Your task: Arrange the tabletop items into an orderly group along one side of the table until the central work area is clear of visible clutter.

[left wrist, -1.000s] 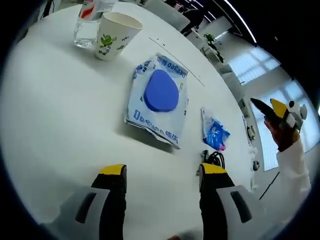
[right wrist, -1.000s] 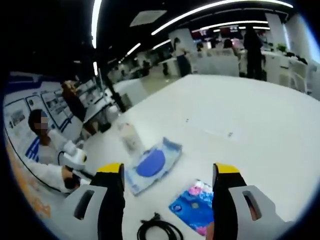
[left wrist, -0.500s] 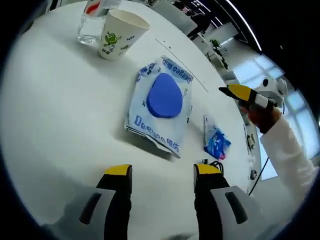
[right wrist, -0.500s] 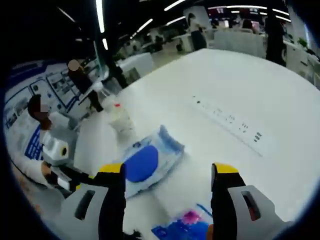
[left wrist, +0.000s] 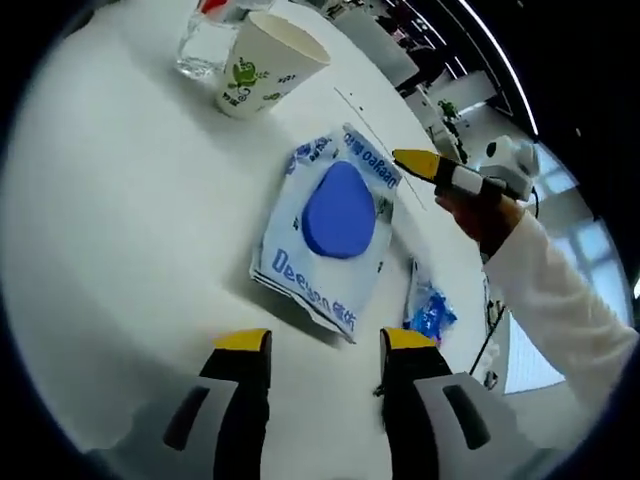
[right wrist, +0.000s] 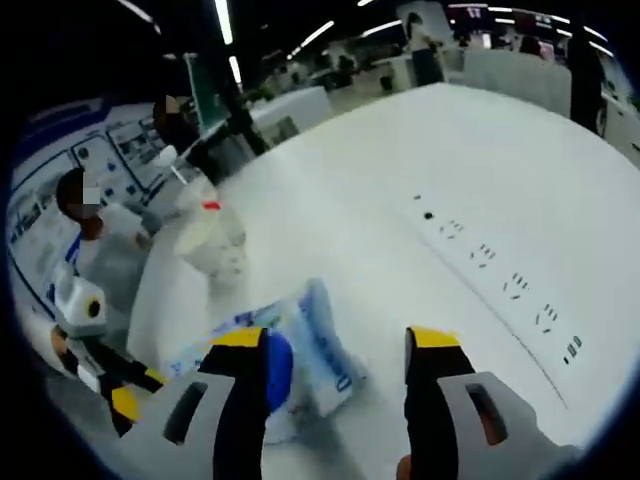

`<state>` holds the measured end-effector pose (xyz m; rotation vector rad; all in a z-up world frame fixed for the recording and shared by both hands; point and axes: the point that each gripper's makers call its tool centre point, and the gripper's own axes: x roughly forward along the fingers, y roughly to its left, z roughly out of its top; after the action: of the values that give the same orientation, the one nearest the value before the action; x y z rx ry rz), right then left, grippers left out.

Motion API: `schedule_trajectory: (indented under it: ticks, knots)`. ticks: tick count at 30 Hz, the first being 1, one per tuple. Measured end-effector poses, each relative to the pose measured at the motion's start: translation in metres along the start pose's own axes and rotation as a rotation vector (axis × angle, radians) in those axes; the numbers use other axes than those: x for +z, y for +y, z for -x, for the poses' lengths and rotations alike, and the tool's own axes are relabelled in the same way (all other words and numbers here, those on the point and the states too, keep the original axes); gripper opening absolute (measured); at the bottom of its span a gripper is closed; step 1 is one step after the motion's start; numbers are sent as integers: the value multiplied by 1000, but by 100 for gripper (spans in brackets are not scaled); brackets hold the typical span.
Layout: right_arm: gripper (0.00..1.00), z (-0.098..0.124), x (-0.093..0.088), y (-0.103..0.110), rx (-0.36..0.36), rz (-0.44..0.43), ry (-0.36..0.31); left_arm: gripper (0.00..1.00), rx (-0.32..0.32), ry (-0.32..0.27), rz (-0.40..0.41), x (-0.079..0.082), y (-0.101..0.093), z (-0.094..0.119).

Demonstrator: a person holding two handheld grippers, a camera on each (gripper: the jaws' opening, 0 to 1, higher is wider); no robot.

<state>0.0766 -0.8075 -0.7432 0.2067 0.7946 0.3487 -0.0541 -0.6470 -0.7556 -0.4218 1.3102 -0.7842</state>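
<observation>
As recorded, with both tongs above the white tabletop:

Wipes pack: a flat white-and-blue wet-wipe pack with a blue oval lid lay near the tabletop's middle, its long axis running away from the left tongs and slightly rightward.

Left tongs: the left tongs stood open and held nothing, just short of the pack's near edge, which lay straight ahead between the jaws' line.

Right tongs: the right tongs stood open and empty; seen from the left gripper view, their yellow tip hung at the pack's far corner. In the right gripper view the pack sat between and just beyond the jaws, though blur made contact uncertain.

Nearer arm: judged the right, already at the pack.

Other items: a paper cup and clear bottle stood together at the far edge; a small blue sachet lay right of the pack, near it but apart.
</observation>
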Motion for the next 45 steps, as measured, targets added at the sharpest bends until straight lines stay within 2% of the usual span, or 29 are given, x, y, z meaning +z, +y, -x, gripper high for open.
schedule_trajectory:
  ticks: [1,4,6,9,11,12,13,15,18,20,23,26,29,32,37,41,45]
  knots:
    - [40,-3,-4,0,-9,49,21,42,1,2,-1,1,-1,-1]
    - [34,-10,-22,5,1,47,84,40,8,2,-8,2,-3,-4]
    - [28,-11,-26,2,-5,59,79,32,6,-8,0,4,-2,-5]
    - [13,-6,-32,1,3,52,78,20,2,-13,14,5,-1,-9]
    - [7,-3,-34,1,7,32,73,15,31,-13,-4,4,5,-11]
    - [5,0,-35,1,1,22,72,5,32,-16,-9,5,5,-11]
    - [1,4,-33,3,-3,5,70,0,16,-20,-22,7,2,-9]
    - [0,10,-29,11,3,0,46,0,11,-49,-27,14,-4,-3]
    - [0,25,-25,19,-11,-9,22,0,19,-67,-27,18,-1,3]
    - [0,35,-22,20,-27,-67,-15,0,16,-88,8,21,2,10]
    - [0,52,-22,27,-36,-160,-66,0,8,-108,2,25,2,21]
    - [0,72,-31,37,-58,-190,-89,0,-8,-135,-27,32,-1,36]
    - [0,90,-37,46,-75,-279,-138,0,-35,-170,-15,39,-6,51]
    - [0,112,-41,62,-73,-365,-217,0,-49,-185,-79,44,-11,63]
    - [0,140,-55,86,-79,-453,-286,0,-66,-202,-192,50,-19,84]
    - [0,162,-62,104,-102,-509,-381,0,-88,-195,-256,47,-29,92]
    - [0,182,-67,120,-109,-647,-507,0,-97,-185,-320,43,-37,95]
